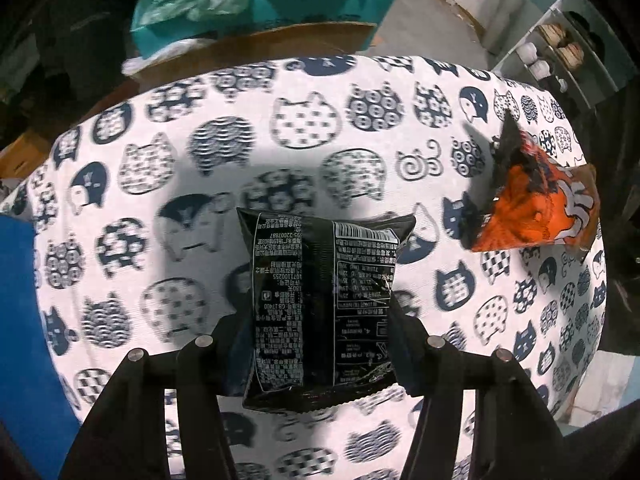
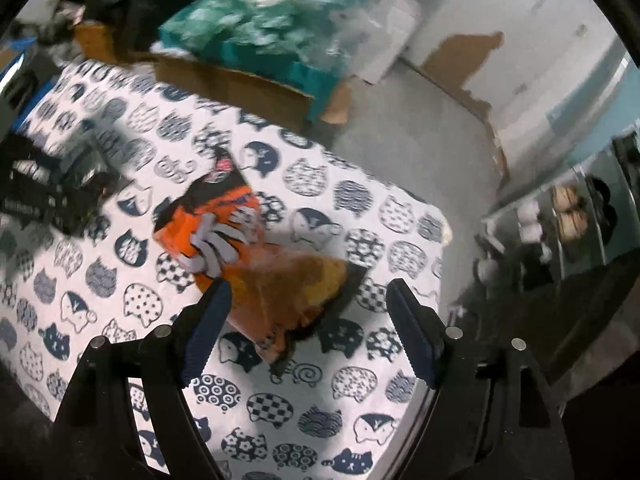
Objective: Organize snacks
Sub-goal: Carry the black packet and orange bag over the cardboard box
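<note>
The left gripper [image 1: 320, 320] pinches a black snack packet [image 1: 322, 304] by both sides above the cat-print tablecloth [image 1: 160, 184]. The right gripper [image 2: 308, 300] stands spread over an orange snack bag [image 2: 248, 252] lying on the cloth, pads off it.

Glossy black foil packet [image 1: 320, 304], shiny orange plastic bag [image 2: 224, 232], matt woven tablecloth [image 1: 160, 160]

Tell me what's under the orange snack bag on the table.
The orange snack bag lies on the cat-print tablecloth, with nothing else visible at its edges. Whatever sits directly beneath its middle is covered by the bag itself.
</note>
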`<action>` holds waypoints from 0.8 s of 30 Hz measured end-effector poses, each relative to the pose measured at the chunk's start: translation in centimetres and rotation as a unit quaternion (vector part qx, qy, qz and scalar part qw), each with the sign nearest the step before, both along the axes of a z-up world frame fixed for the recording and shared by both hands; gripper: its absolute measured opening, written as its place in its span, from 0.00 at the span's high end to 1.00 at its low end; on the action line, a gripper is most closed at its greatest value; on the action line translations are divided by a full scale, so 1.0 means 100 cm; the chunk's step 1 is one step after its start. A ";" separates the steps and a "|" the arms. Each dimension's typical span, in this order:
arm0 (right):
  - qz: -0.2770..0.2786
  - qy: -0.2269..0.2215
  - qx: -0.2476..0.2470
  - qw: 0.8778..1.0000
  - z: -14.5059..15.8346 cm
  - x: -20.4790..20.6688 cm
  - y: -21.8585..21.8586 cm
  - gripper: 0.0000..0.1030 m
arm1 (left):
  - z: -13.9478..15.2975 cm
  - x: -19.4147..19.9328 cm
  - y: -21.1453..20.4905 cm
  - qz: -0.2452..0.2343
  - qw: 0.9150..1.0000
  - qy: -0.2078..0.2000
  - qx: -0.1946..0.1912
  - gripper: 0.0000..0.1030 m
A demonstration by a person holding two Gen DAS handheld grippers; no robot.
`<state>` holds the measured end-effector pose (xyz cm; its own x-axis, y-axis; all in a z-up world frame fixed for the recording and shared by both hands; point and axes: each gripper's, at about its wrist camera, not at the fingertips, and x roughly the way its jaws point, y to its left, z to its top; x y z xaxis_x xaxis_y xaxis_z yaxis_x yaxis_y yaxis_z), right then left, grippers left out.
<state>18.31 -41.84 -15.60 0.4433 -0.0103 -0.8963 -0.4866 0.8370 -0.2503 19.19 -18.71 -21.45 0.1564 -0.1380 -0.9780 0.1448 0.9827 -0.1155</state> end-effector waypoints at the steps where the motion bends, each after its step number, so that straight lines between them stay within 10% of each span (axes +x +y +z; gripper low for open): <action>1: 0.012 0.004 -0.001 1.000 -0.003 -0.001 0.004 0.24 | 0.002 0.000 0.000 -0.003 1.000 -0.002 0.003 0.43; 20: 0.119 0.094 -0.110 0.982 -0.076 0.015 0.068 0.23 | 0.036 -0.027 0.054 -0.039 0.999 -0.005 0.005 0.42; 24: 0.103 0.105 -0.127 0.981 -0.082 0.020 0.069 0.52 | 0.045 -0.037 0.067 -0.038 0.999 -0.012 0.006 0.42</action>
<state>20.26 -34.99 -23.77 0.2649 -0.1747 -0.9483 -0.7016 0.6397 -0.3138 15.48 -12.04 -16.92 0.1693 -0.1382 -0.9758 0.2216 0.9701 -0.0990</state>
